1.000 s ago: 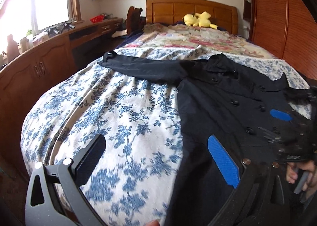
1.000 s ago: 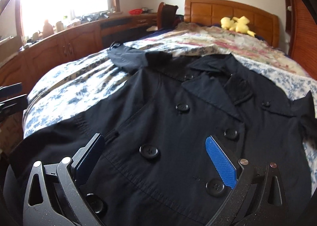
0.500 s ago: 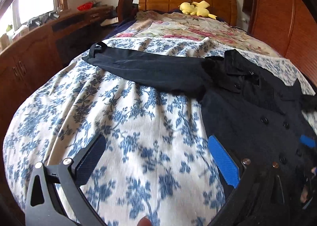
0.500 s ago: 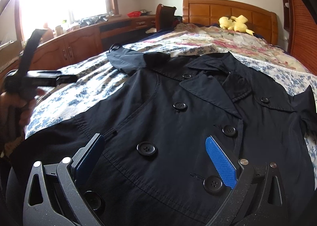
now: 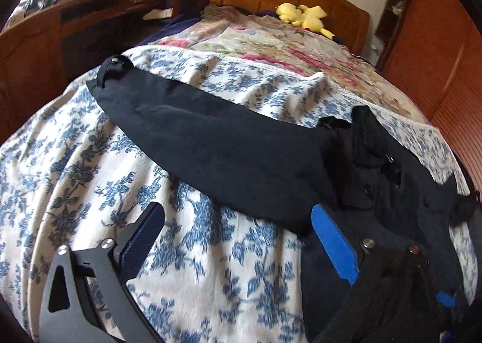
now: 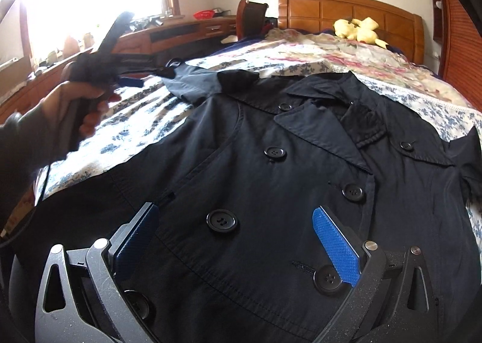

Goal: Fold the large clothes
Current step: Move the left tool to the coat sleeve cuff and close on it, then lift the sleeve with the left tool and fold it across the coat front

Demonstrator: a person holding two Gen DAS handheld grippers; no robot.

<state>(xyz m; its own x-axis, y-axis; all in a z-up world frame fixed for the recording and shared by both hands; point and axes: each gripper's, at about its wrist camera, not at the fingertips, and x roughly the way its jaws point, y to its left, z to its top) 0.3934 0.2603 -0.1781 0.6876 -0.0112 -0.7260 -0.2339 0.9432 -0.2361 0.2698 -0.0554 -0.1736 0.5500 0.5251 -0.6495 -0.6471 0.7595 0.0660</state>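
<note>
Now, sleeve (image 5: 211, 144): stretched sideways off the coat (image 6: 286, 192), beyond left tongs (image 5: 238, 237)
Left tongs: nearer, closing, empty
Right tongs (image 6: 235, 240): open over coat

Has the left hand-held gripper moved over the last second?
Yes. In the right wrist view the left hand-held gripper has swung in from the left edge toward the coat's outstretched sleeve, further up the flowered bedspread. Its jaws are closing slightly, nothing between them.

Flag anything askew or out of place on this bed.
Nothing looks damaged or spilled. The black coat lies face up and buttoned; only its sleeve is flung straight out across the blue floral bedspread, still unfolded.
</note>
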